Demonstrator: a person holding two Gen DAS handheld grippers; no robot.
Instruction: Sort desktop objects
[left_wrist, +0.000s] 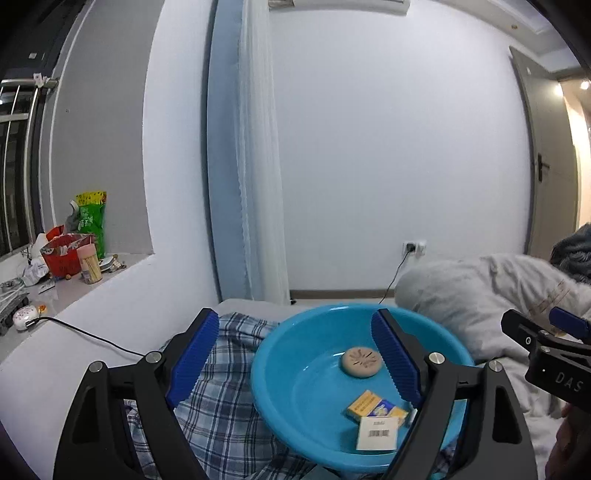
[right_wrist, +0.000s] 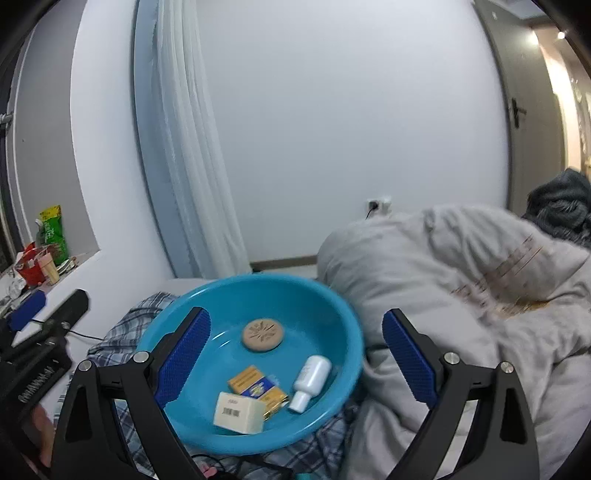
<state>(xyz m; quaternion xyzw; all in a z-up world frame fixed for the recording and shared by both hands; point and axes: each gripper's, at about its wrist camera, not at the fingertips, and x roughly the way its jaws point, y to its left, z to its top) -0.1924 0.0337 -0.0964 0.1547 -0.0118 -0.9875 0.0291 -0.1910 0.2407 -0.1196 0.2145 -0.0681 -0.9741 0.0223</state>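
Black angular arms tipped with ribbed blue pads fill the bottom of both views. Both the left gripper (left_wrist: 295, 354) and the right gripper (right_wrist: 295, 354) stand with fingers spread wide and nothing between the pads.

Beyond them, low and centre in each frame, sits a round, glossy turquoise plastic basin (right_wrist: 332, 306) on rumpled blue-and-white plaid cloth (left_wrist: 221, 417). Inside the basin lie four things: a flat tan disc (right_wrist: 263, 335) with radiating slits, matte like clay or wood, though the blur leaves the material uncertain; a yellow and blue cardboard box (right_wrist: 255, 384); a cream box (right_wrist: 240, 411) with a barcode label, touching the yellow one; and a smooth white plastic bottle (right_wrist: 310, 380) lying on its side, seen only from the right wrist.

Right of the basin a soft, creased grey quilt (right_wrist: 461, 295) bulges up. At far left a window ledge (left_wrist: 70, 291) holds crinkled snack bags. Plain white wall and a sheer curtain fill the upper frame.
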